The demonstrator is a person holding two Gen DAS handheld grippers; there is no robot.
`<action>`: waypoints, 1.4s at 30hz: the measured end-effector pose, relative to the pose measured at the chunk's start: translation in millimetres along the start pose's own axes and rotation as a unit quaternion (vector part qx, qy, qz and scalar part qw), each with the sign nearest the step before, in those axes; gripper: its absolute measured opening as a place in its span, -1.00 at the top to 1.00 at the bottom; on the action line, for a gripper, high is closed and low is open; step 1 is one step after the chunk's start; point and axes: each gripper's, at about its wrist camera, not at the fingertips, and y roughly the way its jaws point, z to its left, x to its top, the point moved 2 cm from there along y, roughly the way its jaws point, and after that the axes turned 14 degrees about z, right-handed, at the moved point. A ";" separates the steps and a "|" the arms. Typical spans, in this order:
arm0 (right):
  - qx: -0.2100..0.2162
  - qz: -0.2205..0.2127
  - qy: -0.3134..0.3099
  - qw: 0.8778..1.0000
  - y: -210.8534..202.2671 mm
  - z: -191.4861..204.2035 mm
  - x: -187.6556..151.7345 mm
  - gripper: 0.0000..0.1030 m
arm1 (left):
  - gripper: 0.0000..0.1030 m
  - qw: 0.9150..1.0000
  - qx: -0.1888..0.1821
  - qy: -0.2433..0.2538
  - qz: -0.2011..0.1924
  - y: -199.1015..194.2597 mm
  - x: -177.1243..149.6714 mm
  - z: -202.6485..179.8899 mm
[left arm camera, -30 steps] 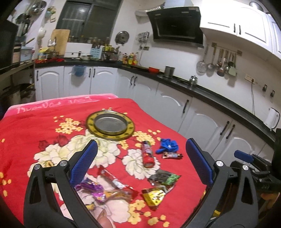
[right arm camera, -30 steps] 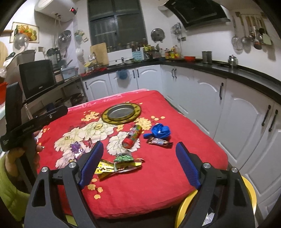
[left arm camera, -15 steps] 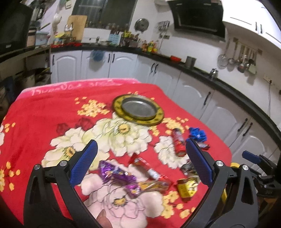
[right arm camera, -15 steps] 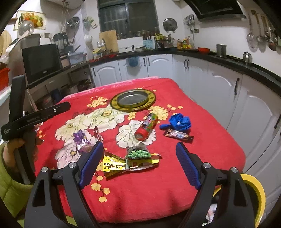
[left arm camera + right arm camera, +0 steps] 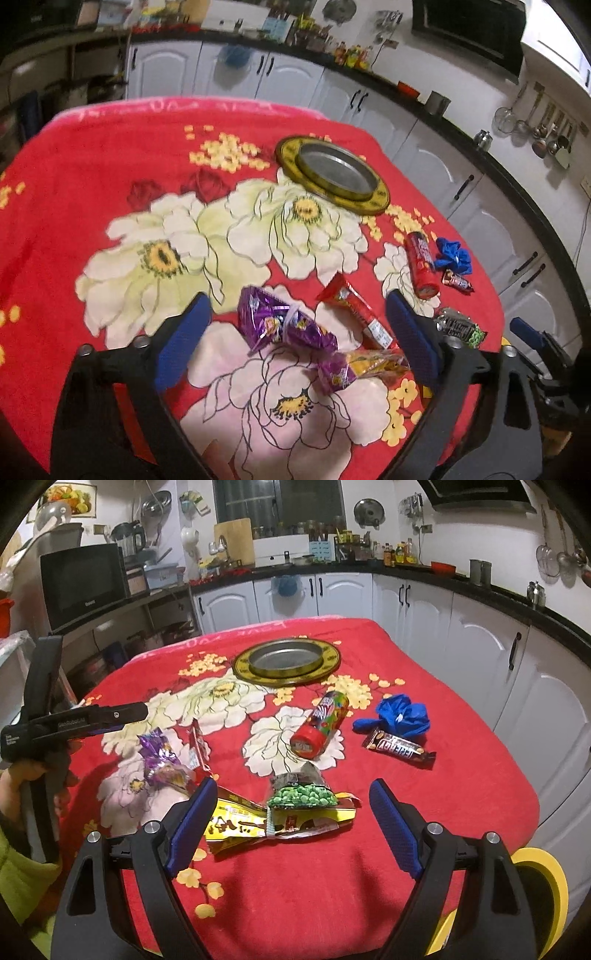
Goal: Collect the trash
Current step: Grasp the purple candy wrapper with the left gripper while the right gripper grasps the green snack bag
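Note:
Trash lies on the red flowered cloth (image 5: 92, 166): a purple wrapper (image 5: 280, 325), a red wrapper (image 5: 354, 314), a yellow wrapper (image 5: 266, 823), a green pea packet (image 5: 303, 794), a red tube can (image 5: 321, 723), a crumpled blue glove (image 5: 402, 716) and a chocolate bar wrapper (image 5: 399, 747). My left gripper (image 5: 295, 343) is open, its jaws either side of the purple wrapper, above it. My right gripper (image 5: 291, 823) is open over the yellow wrapper and pea packet. The left gripper also shows in the right wrist view (image 5: 122, 712).
A round metal tray with a gold rim (image 5: 288, 661) sits at the far middle of the table. A yellow bin (image 5: 543, 886) stands by the table's near right corner. White cabinets and a black counter (image 5: 480, 587) run behind and to the right.
The left gripper has moved left and lower, from over the right-hand wrappers to over the purple wrapper. The right gripper has moved closer to the yellow wrapper and pea packet.

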 end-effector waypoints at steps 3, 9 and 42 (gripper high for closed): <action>-0.001 0.010 0.001 1.000 10.7 -2.7 0.7 -0.52 | -0.44 1.000 -0.011 -0.005 0.018 9.6 -1.9 -0.4; 0.006 0.027 0.010 1.000 28.1 -11.2 4.6 -0.38 | -0.38 0.998 -0.026 -0.030 0.047 27.9 -4.4 3.1; 0.018 0.002 -0.028 0.999 29.3 7.1 17.7 0.64 | 0.76 1.000 -0.018 -0.023 0.008 13.4 7.1 3.1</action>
